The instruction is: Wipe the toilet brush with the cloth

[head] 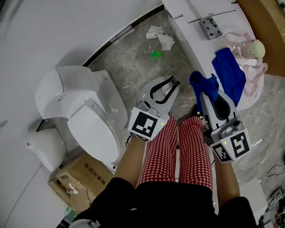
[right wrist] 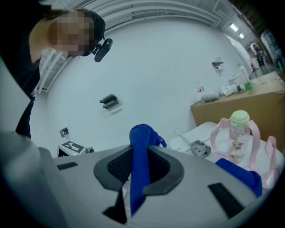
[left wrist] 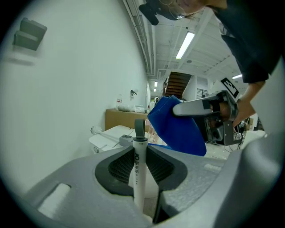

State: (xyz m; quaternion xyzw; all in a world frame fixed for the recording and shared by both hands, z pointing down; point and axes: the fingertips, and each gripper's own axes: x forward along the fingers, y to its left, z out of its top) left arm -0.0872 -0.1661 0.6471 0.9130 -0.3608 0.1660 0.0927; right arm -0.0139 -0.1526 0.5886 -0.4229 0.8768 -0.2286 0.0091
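My left gripper (head: 171,83) is shut on the toilet brush's white handle (left wrist: 138,171), which stands upright between the jaws with its grey hanging loop (left wrist: 140,128) on top. The brush head is hidden. To its right, my right gripper (head: 205,94) is shut on a blue cloth (head: 203,84); the cloth (right wrist: 140,164) runs up between the jaws and bunches above them. In the left gripper view the same cloth (left wrist: 176,127) hangs from the right gripper (left wrist: 200,107), close beside the handle and apart from it. Both grippers are held over the person's red-checked legs (head: 179,152).
A white toilet (head: 86,113) stands at the left with a white pot (head: 44,148) and a cardboard box (head: 74,176) beside it. The white counter (head: 195,34) at the right bears a second blue cloth (head: 230,71), a pink-strapped bottle (head: 252,50) and a grey block (head: 209,27). Crumpled paper (head: 161,38) lies on the floor.
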